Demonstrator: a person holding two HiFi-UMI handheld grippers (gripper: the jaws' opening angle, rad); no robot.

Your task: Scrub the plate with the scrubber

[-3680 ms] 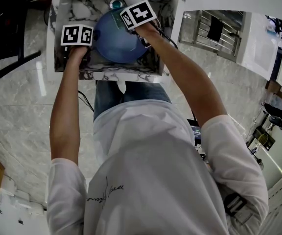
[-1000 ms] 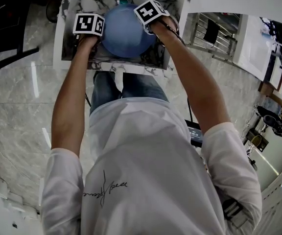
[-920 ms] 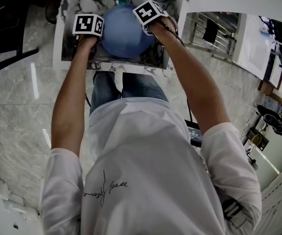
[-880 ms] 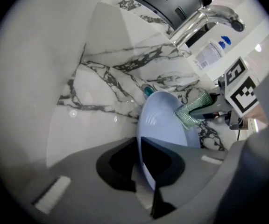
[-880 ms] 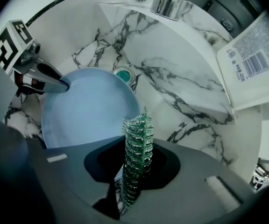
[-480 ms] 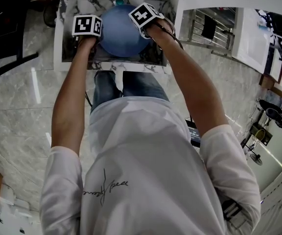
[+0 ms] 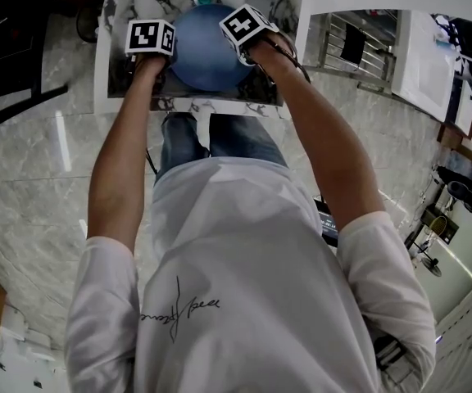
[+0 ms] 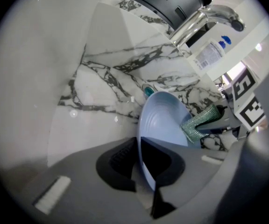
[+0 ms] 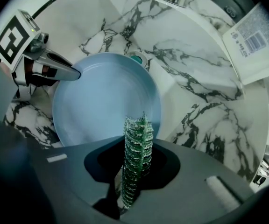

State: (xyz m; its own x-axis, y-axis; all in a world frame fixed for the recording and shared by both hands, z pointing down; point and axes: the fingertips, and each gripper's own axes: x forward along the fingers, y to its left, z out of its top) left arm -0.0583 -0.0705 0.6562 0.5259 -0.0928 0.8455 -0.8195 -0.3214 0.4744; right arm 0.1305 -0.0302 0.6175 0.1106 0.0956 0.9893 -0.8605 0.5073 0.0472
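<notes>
A light blue plate (image 7: 204, 46) is held over the marble sink (image 7: 129, 88). My left gripper (image 8: 141, 171) is shut on the plate's rim (image 8: 146, 162) and holds the plate (image 8: 165, 125) tilted on edge. My right gripper (image 9: 134, 171) is shut on a green mesh scrubber (image 9: 135, 157), which stands upright between the jaws at the plate's (image 9: 102, 101) near edge. From the left gripper view the scrubber (image 8: 201, 122) lies against the plate's inner face. The left gripper (image 9: 55, 69) shows at the plate's left rim. In the head view the marker cubes of the left gripper (image 7: 151, 37) and the right gripper (image 7: 247, 24) flank the plate.
A chrome tap (image 8: 204, 20) and a bottle (image 8: 211, 52) stand at the back of the sink. A teal drain plug (image 9: 137, 58) sits in the basin behind the plate. A printed white label (image 9: 256, 41) is at the right. Grey marble floor (image 7: 31, 178) lies around.
Both grippers and the plate have stayed over the sink; the right gripper has shifted slightly across the plate's right side between frames, with small changes of the plate's tilt.
</notes>
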